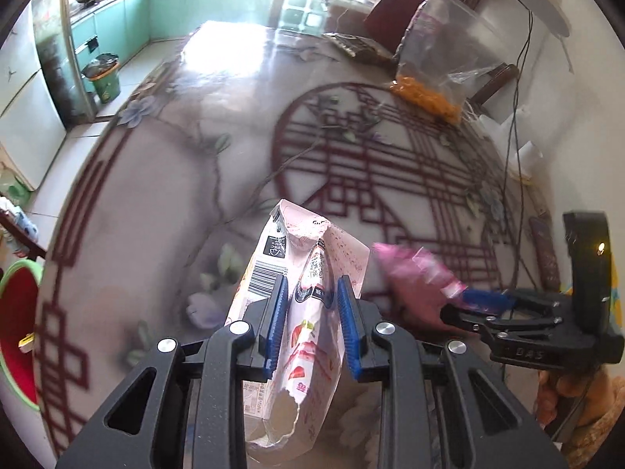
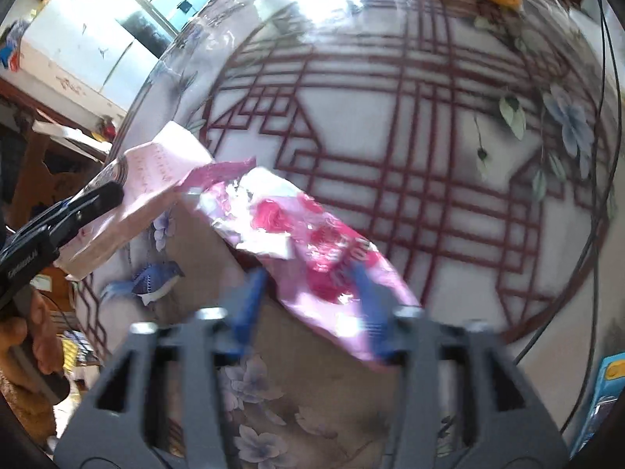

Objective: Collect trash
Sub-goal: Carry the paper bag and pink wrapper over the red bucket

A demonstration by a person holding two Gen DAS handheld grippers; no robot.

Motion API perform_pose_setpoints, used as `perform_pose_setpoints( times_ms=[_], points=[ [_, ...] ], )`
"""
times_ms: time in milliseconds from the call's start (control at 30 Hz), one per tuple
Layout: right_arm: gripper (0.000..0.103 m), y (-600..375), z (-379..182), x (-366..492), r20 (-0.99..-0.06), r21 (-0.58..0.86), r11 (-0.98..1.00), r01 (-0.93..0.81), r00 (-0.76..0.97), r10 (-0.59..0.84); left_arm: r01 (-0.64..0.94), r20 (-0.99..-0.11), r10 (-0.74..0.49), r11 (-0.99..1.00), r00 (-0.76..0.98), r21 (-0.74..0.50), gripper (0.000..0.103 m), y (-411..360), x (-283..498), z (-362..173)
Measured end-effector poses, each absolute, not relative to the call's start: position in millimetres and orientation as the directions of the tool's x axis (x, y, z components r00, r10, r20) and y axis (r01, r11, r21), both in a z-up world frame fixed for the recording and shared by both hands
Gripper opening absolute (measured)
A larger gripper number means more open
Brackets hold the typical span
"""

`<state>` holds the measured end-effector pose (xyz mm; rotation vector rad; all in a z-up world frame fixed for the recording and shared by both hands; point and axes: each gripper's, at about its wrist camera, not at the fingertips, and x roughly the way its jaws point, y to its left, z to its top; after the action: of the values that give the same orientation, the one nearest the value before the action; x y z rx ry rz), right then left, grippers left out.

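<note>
My left gripper (image 1: 310, 297) is shut on a torn pink-and-white carton (image 1: 300, 312) and holds it upright above the patterned table. The carton also shows in the right wrist view (image 2: 129, 199), with the left gripper (image 2: 78, 211) at its left. My right gripper (image 2: 308, 297) holds a crumpled pink wrapper (image 2: 312, 234) between its blue fingers, with the jaws fairly wide apart. In the left wrist view the right gripper (image 1: 465, 299) sits at the right with the blurred pink wrapper (image 1: 414, 269) at its tips.
A clear bag of orange snacks (image 1: 437, 66) stands at the table's far right. A dark packet (image 1: 351, 45) lies beyond it. A green bin (image 1: 103, 78) is on the kitchen floor. A red-and-green basin (image 1: 15, 336) sits left of the table. Black cables (image 1: 511, 148) run along the right edge.
</note>
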<state>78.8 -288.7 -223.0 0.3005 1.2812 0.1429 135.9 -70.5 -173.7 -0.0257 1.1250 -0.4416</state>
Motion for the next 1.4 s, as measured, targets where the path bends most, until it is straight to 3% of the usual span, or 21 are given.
perform_pose_setpoints(
  times_ms=[67,200,233,267,333,433,933,1400],
  points=[
    [0.081,-279.5,-217.0,82.8,-0.924,0.256,0.966,0.041,0.304,0.232,0.331,-0.859,-0.361,0.912,0.364,-0.242,0.024,-62.4,133.3,-170.3],
    [0.087,-260.4,-224.1,95.5,-0.953,0.117,0.993,0.027,0.284,0.105,0.322,-0.839,-0.374,0.912,0.395,-0.255,0.024,-45.7,129.8,-161.6],
    [0.083,-260.4,-225.5,96.6,-0.953,0.117,0.993,0.032,0.284,0.103,0.318,-0.837,-0.376,0.912,0.398,-0.259,0.024,-41.8,129.2,-160.6],
    [0.070,-260.2,-227.6,97.6,-0.953,0.128,0.991,0.044,0.282,0.110,0.314,-0.835,-0.377,0.913,0.401,-0.262,0.024,-37.8,128.6,-159.7],
    [0.055,-260.3,-231.0,97.4,-0.956,0.127,0.990,0.062,0.275,0.105,0.306,-0.833,-0.380,0.913,0.402,-0.269,0.024,-30.0,127.7,-159.8],
    [0.046,-256.9,-228.6,94.2,-0.953,0.129,0.988,0.082,0.287,0.101,0.303,-0.828,-0.387,0.912,0.407,-0.277,0.024,-17.9,126.4,-158.2],
    [0.044,-207.2,-185.9,70.4,-0.914,0.178,0.970,0.163,0.394,0.101,0.338,-0.814,-0.424,0.892,0.396,-0.301,0.024,41.8,113.1,-150.5],
    [0.044,-118.4,-122.9,60.6,-0.850,0.141,0.987,0.075,0.520,0.082,0.335,-0.790,-0.421,0.897,0.445,-0.290,0.024,105.1,111.3,-134.5]
  ],
)
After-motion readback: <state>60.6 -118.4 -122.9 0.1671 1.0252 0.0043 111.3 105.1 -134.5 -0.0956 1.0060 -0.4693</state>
